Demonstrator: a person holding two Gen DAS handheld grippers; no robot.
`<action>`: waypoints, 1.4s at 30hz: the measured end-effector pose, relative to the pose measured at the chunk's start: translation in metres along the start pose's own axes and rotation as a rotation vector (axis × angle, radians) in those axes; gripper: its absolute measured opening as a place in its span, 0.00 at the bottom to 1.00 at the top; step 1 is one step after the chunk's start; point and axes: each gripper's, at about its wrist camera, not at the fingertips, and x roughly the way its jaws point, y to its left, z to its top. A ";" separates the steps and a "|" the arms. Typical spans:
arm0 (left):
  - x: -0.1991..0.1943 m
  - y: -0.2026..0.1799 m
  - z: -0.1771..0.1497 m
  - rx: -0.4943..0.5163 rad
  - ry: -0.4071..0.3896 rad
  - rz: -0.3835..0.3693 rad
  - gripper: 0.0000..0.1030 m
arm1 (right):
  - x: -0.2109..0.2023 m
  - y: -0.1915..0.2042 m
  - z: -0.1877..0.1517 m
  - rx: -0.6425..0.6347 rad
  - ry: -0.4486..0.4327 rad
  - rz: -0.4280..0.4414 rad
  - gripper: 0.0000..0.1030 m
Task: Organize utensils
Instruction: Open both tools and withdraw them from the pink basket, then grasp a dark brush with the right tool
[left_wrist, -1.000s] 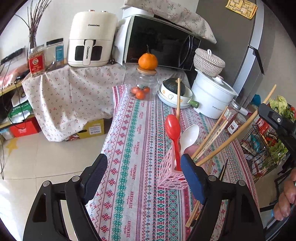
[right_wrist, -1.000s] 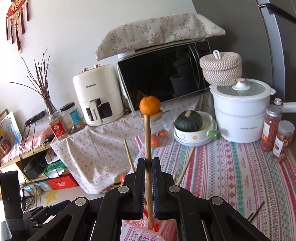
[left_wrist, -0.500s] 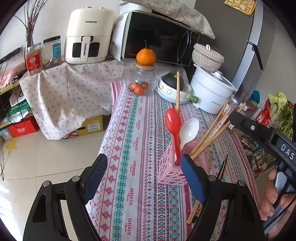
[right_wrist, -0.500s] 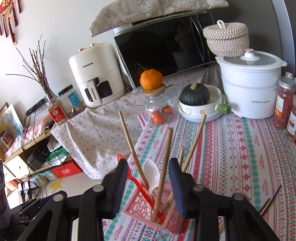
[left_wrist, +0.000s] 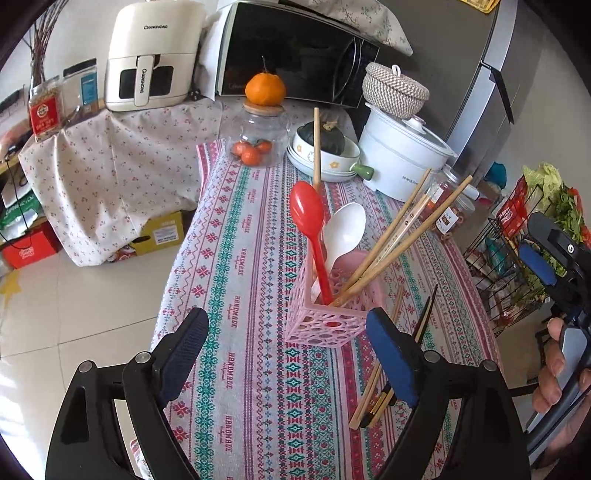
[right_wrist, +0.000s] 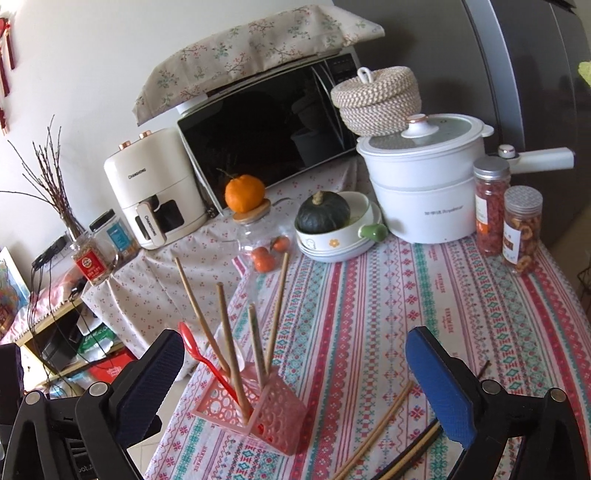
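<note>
patterned cloth is covering the tabletop (left_wrist: 258, 369), and a pink holder (left_wrist: 332, 306) is standing near its front edge, carrying a red spoon (left_wrist: 308, 221), a white spoon (left_wrist: 345, 230) and wooden chopsticks (left_wrist: 402, 229). loose chopsticks (right_wrist: 380, 432) are lying beside it. left gripper (left_wrist: 286, 358) and right gripper (right_wrist: 293, 387) fingers are opening wide, gripping nothing.

The pink holder (left_wrist: 325, 310) looks like perforated matt plastic; in it the red spoon (left_wrist: 308, 221) is glossy plastic, the white spoon (left_wrist: 345, 230) beside it smoother and duller, the chopsticks (left_wrist: 402, 236) bare pale wood. Under the holder the bench (left_wrist: 236, 280) wears woven patterned cloth. Behind the holder, a clear glass jar (left_wrist: 264, 138) has a wooden lid, the white pot (right_wrist: 424, 188) shines, and the basket (right_wrist: 376, 99) is rough weave
</note>
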 end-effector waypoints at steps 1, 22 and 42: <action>0.001 -0.003 -0.002 0.006 0.006 -0.002 0.87 | 0.000 -0.007 -0.001 0.014 0.010 -0.018 0.97; 0.046 -0.061 -0.040 0.158 0.175 -0.023 0.87 | 0.083 -0.107 -0.058 0.078 0.416 -0.342 0.97; 0.067 -0.092 -0.058 0.294 0.252 -0.035 0.87 | 0.138 -0.163 -0.047 0.237 0.390 -0.388 0.23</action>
